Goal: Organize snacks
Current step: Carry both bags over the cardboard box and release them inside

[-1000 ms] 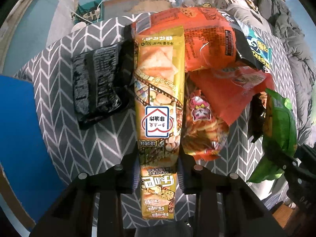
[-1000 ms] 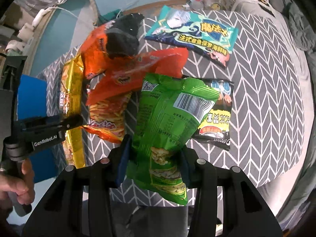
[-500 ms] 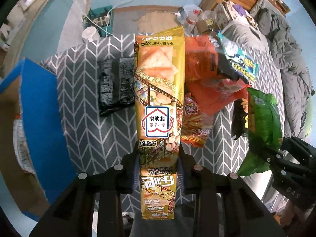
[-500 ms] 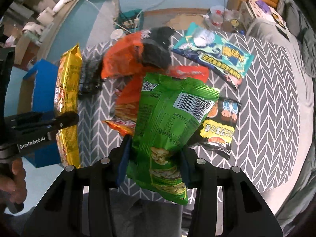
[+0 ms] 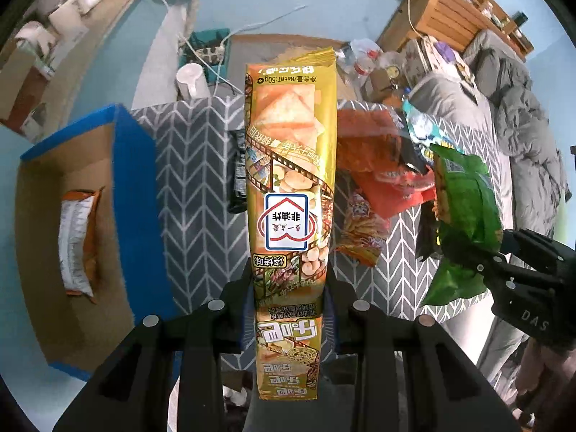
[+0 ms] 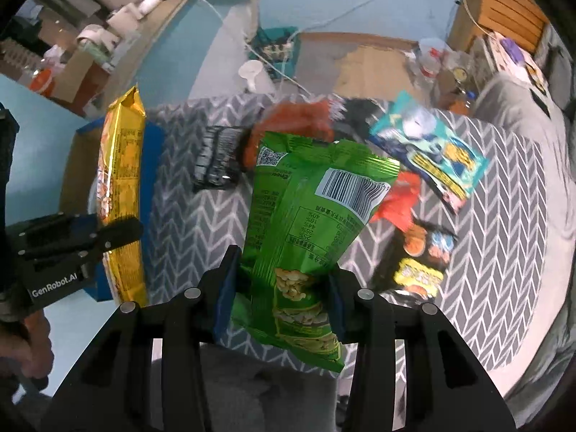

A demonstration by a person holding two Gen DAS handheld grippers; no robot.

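**Two snack bags in the air, box waiting off to the side**

So, this looks like the carry step: both grippers have a snack lifted off the grey chevron blanket, and my guess is the blue cardboard box is where they're headed. I'll place everything relative to that box.

Biggest first: the blanket is soft fleece with a white zigzag print, butting right up against the box's side. The box itself is rigid, blue outside and plain brown card inside, open-topped, with one orange-and-white packet lying flat on its floor.

The long gold packet is a narrow glossy foil sleeve, stiff enough to hold its shape, hanging over the blanket just beside the box. The left gripper is clamped tight across its lower part. The green bag is crinkly, puffy and wider, further from the box than the gold one, out over the middle of the blanket. The right gripper pinches it near the bottom seam.

The leftover pile, orange, teal and black packets, sits on the blanket well away from the box.

Next move, I reckon: swing the gold one over the box opening and let go low, since slick foil could slide out crooked.
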